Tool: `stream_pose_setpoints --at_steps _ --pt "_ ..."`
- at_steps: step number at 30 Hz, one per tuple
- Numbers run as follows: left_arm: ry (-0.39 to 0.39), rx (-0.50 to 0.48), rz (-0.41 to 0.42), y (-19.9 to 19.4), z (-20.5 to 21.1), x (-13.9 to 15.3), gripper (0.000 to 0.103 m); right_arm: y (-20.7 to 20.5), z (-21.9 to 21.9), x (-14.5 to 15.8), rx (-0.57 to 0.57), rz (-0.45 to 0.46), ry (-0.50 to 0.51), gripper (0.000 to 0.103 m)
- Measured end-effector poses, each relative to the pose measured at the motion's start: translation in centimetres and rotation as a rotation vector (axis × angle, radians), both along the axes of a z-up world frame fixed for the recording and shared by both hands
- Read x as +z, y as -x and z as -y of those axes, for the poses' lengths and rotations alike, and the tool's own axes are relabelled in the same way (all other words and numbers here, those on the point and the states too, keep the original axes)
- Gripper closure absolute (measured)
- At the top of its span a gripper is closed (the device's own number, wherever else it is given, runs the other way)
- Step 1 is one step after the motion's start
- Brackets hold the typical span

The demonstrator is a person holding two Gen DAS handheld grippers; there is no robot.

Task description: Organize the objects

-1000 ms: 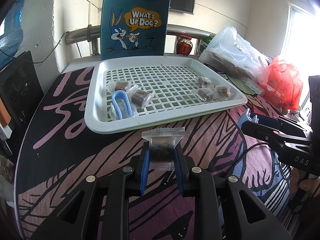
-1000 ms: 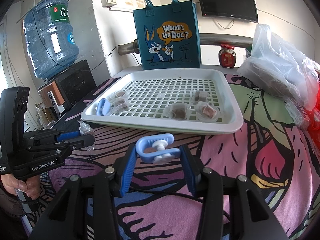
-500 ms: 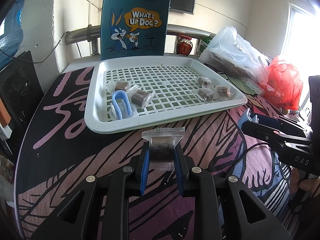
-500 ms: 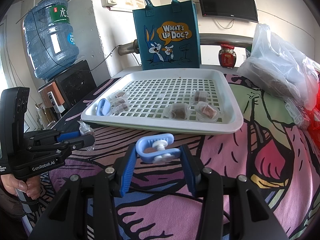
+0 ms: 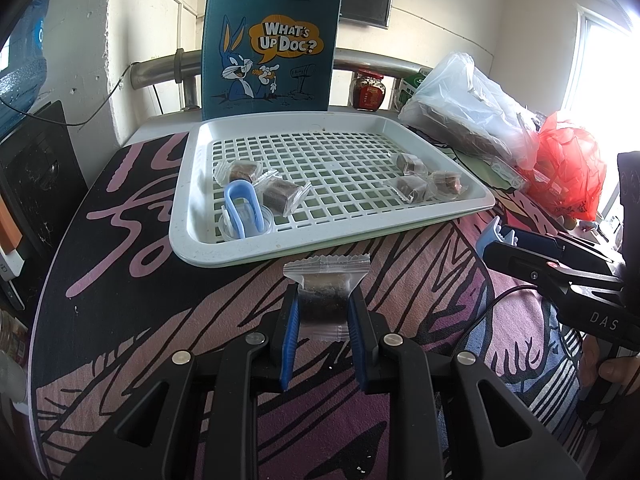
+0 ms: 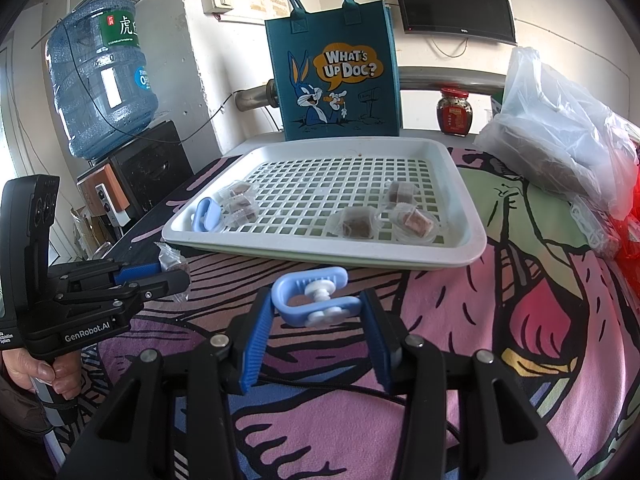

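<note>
My left gripper (image 5: pixel 322 308) is shut on a clear-wrapped brown candy (image 5: pixel 323 294), held just in front of the white grid tray (image 5: pixel 192 216). It also shows in the right wrist view (image 6: pixel 168 272). My right gripper (image 6: pixel 316 312) is shut on a blue plastic clip (image 6: pixel 310 298) with white rollers, in front of the tray (image 6: pixel 464 240). In the tray lie a second blue clip (image 5: pixel 242 210) with two wrapped candies (image 5: pixel 280 196) at the left, and three wrapped candies (image 5: pixel 412 188) at the right.
A teal "What's Up Doc?" tote bag (image 5: pixel 272 40) stands behind the tray. A clear plastic bag (image 5: pixel 464 116), a red bag (image 5: pixel 568 168) and a jar (image 5: pixel 367 90) are at the right. A water jug (image 6: pixel 100 84) stands at the left. The table has a patterned cloth (image 5: pixel 120 288).
</note>
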State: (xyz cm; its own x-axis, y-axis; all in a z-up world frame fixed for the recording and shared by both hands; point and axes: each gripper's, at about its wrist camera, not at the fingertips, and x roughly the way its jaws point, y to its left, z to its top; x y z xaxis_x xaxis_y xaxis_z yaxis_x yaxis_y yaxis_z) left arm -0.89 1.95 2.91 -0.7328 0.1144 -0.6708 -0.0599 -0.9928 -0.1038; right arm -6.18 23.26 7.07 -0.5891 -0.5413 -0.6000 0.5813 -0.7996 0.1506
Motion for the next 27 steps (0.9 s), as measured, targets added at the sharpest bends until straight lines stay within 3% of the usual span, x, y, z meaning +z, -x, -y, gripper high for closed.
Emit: stream_pose_setpoints --at_steps 27 --pt "-0.001 0.002 0.001 0.04 0.07 0.01 0.081 -0.04 0.02 0.01 -0.001 0.004 0.005 0.060"
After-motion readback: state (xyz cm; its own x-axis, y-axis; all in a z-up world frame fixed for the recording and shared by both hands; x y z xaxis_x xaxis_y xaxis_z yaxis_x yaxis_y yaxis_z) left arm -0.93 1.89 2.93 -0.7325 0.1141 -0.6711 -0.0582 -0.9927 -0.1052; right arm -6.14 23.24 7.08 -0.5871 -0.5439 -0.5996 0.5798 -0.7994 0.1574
